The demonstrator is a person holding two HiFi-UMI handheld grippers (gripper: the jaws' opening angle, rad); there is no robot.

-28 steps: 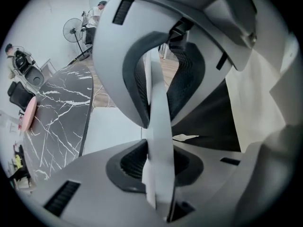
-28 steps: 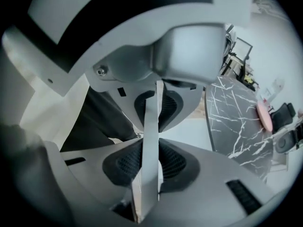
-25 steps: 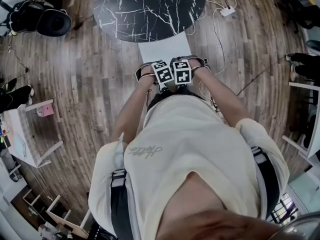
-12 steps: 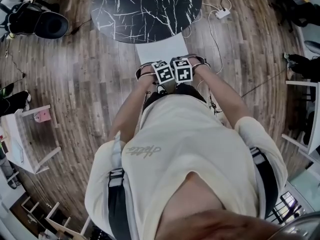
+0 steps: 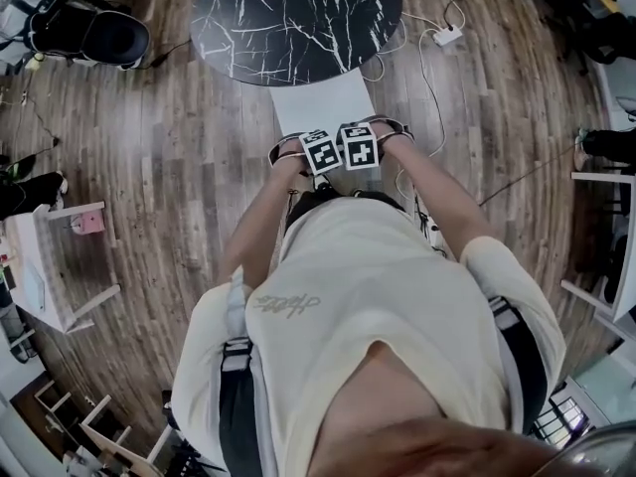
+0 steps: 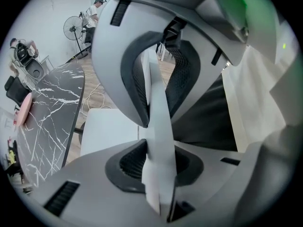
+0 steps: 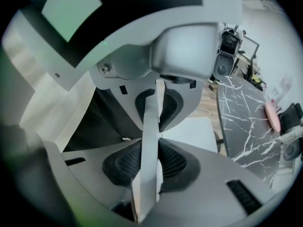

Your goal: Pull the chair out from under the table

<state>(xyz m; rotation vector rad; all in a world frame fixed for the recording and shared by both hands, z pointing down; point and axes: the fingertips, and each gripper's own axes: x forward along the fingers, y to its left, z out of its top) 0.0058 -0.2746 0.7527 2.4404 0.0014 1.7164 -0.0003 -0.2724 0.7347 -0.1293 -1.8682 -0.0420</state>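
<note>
Left claw and right claw each clamp the chair's thin white back. Its seat sits mostly clear of the dark marble surface, far edge at the rim. Pull evenly, straight back, without twisting or tipping it.

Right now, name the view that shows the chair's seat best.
Head view: the seat shows broadly, at the edge of the table. Both gripper views show only a slice behind the clamped backrest.
</note>
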